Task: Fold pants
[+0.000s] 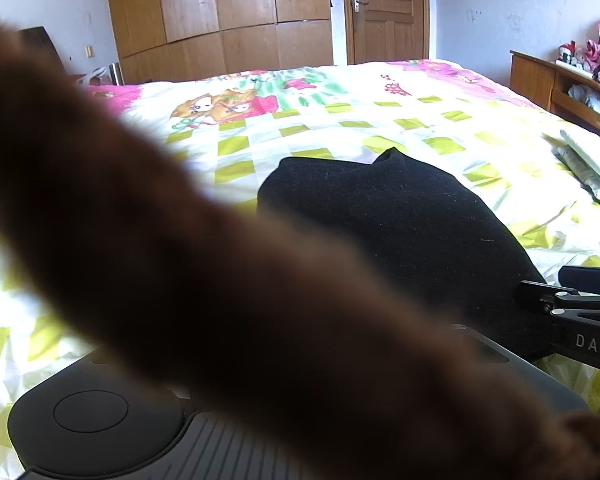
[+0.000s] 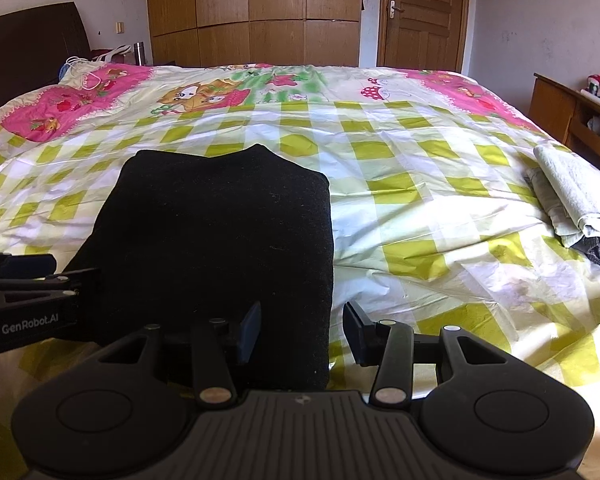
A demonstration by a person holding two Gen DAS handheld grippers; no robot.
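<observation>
Black folded pants [image 2: 220, 232] lie on the checked bed sheet [image 2: 420, 168], as a thick rectangle with a small peak at the far edge. My right gripper [image 2: 302, 332] is open and straddles the near right corner of the pants; its left finger is over the cloth, its right finger over the sheet. My left gripper [image 2: 76, 270] comes in from the left at the near left edge of the pants. In the left wrist view the pants [image 1: 400, 220] show, but a blurred brown shape [image 1: 180, 260] close to the lens hides the left fingers. The right gripper [image 1: 540, 282] shows at the right edge.
A stack of folded pale cloth [image 2: 568, 196] with something dark under it lies at the bed's right edge. A wooden shelf unit [image 2: 560, 112] stands to the right, a dark headboard [image 2: 32, 40] to the left, and a wardrobe [image 2: 252, 12] and a door [image 2: 420, 12] behind.
</observation>
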